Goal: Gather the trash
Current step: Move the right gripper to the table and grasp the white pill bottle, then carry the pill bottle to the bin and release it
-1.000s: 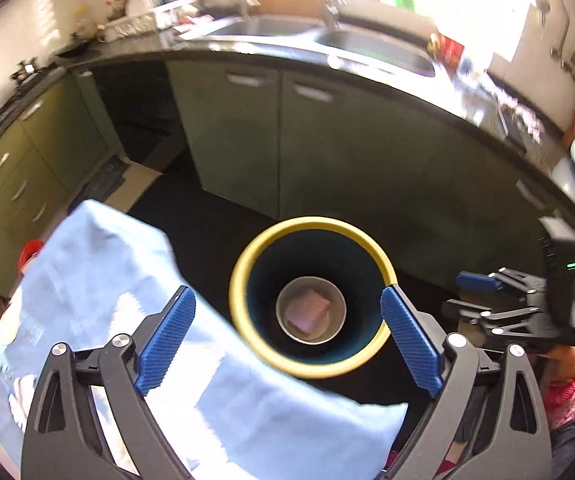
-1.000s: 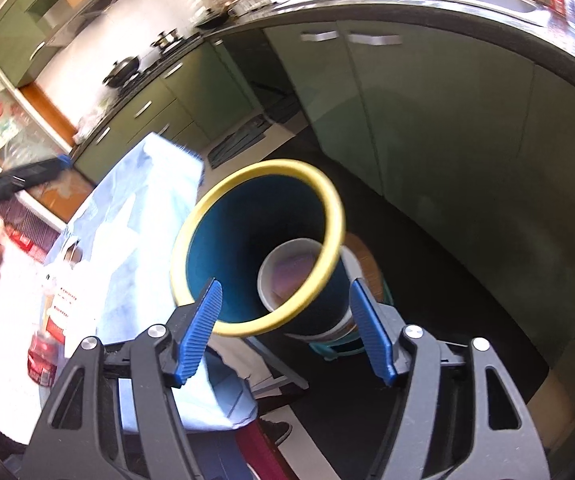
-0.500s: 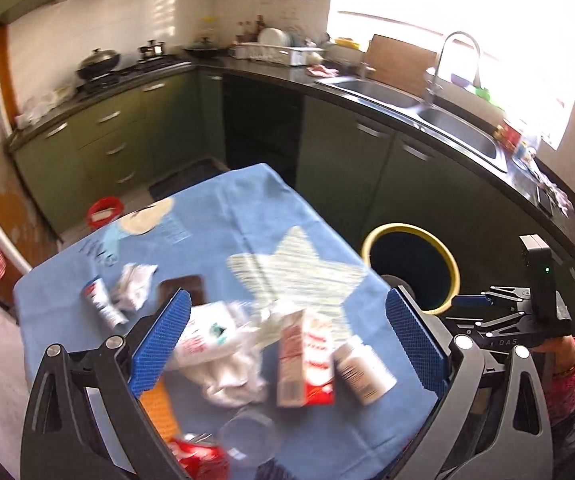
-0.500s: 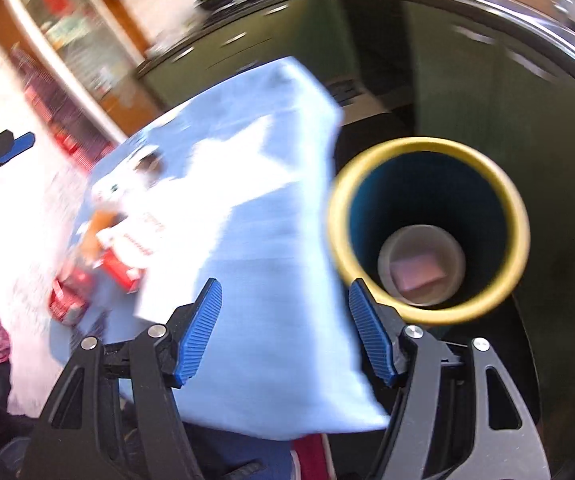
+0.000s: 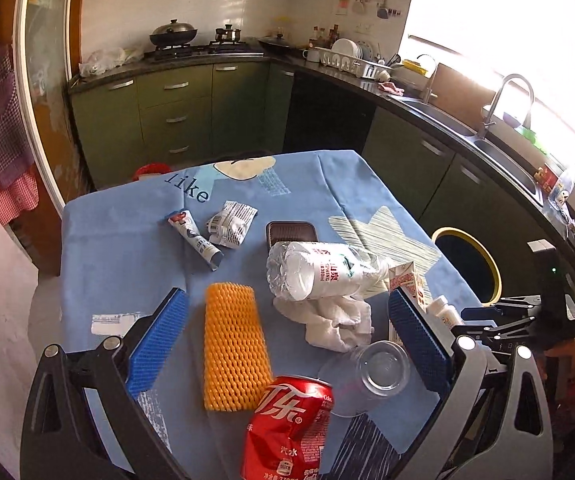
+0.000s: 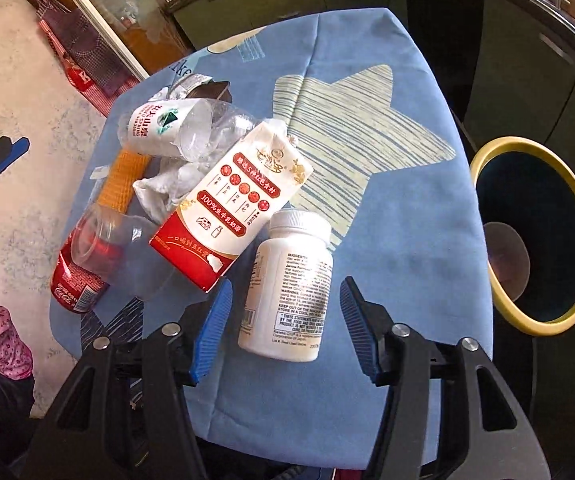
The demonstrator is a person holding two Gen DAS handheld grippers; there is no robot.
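Observation:
Trash lies on a blue tablecloth (image 5: 127, 248): an orange foam net (image 5: 233, 348), a red cola can (image 5: 287, 428), a clear cup (image 5: 371, 376), a plastic bottle (image 5: 323, 270), a crumpled tissue (image 5: 327, 320), a tube (image 5: 195, 240) and a wrapper (image 5: 231, 218). My left gripper (image 5: 287, 344) is open and empty above the net and can. My right gripper (image 6: 287, 324) is open and empty, its fingers either side of a white pill bottle (image 6: 291, 284). A red-white milk carton (image 6: 235, 200) lies beside it. The yellow-rimmed bin (image 6: 535, 236) stands off the table's right edge.
Green kitchen cabinets (image 5: 175, 116) and a counter with a sink (image 5: 499, 136) run along the back and right. A dark tray (image 5: 291, 232) sits mid-table. The table edge drops off close to the bin. The right gripper shows in the left view (image 5: 499, 320).
Both grippers swung away from the bin and over the table. The trash is now close under them, and the right gripper has come down around the pill bottle.

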